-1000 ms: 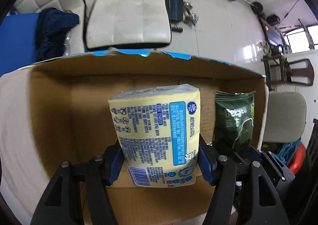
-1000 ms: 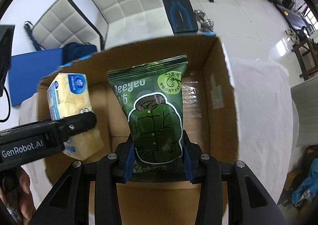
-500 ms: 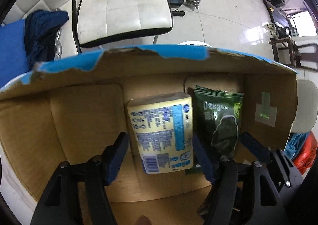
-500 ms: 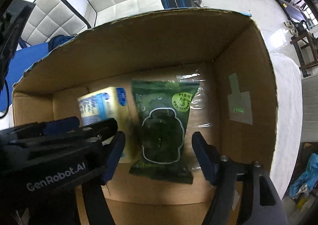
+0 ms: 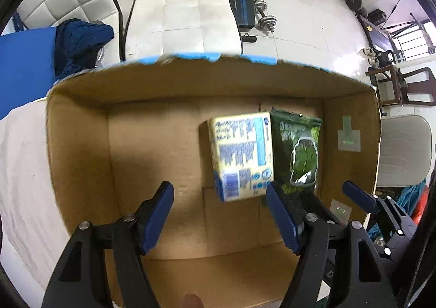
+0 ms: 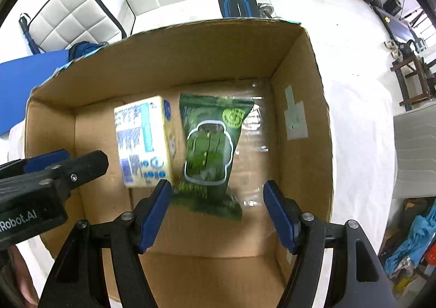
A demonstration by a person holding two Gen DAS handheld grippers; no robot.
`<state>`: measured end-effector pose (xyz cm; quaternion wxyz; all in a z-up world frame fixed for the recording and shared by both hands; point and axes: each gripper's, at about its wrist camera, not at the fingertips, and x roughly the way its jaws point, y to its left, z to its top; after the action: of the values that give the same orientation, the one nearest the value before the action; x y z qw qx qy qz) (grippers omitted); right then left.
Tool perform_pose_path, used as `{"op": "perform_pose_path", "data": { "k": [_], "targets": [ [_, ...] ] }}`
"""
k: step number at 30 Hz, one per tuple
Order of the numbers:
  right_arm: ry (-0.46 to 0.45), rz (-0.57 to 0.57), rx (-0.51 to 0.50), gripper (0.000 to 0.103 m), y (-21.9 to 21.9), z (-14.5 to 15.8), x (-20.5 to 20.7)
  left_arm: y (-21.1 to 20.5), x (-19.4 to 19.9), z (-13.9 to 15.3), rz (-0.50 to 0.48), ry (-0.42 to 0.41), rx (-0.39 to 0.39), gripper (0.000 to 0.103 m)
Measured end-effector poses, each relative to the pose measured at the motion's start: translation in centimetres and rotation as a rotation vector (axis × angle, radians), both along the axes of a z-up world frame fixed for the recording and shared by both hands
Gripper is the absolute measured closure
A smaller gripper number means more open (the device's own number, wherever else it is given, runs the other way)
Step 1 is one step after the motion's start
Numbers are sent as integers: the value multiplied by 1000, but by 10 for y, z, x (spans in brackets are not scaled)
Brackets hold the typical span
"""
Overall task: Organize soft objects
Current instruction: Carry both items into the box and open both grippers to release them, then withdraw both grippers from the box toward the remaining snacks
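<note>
Black left gripper (image 5: pixel 219 215), blue pads (image 5: pixel 158 216), silver screws, seemingly "Robot.AI" lettering

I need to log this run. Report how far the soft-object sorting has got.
Done: the yellow tissue pack and the green pouch lie side by side inside the cardboard box. In hand: nothing; the left gripper and right gripper both have open, empty jaws above the box. Left: no other soft items to pack show in these views, so I cannot tell what remains.
</note>
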<state>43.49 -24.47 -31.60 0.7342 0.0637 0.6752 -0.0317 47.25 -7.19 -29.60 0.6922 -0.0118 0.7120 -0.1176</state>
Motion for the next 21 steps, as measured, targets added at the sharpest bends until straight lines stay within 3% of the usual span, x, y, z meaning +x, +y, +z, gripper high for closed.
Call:
{"op": "perform_pose_path", "data": {
  "k": [1,2,3,4,7,8,9,21],
  "targets": [
    [-1,3,2,31,3,1,-4,2,-3,2,2,-10,3,34],
    [-1,5,3,31,5,3,-7,5,-6,3,4,-28,10,27],
    [-2,3,3,31,7,4,-11,6,-6,1,3,-38,14,11],
    [-2,4,1,31,9,6,-17,8,-9,3,1,-58,15,6],
    [-5,13,-23,24,13,10,-30,13,-14,7,-5,-108,48,5],
    [-6,15,-23,7,15,9,-31,16,-18,12,-5,-130,51,5],
    [-12,14,-14,0,15,12,-36,18,-22,15,-5,-146,53,5],
    [-162,55,-50,0,36,62,-78,31,-75,67,31,-297,101,5]
  ]
}}
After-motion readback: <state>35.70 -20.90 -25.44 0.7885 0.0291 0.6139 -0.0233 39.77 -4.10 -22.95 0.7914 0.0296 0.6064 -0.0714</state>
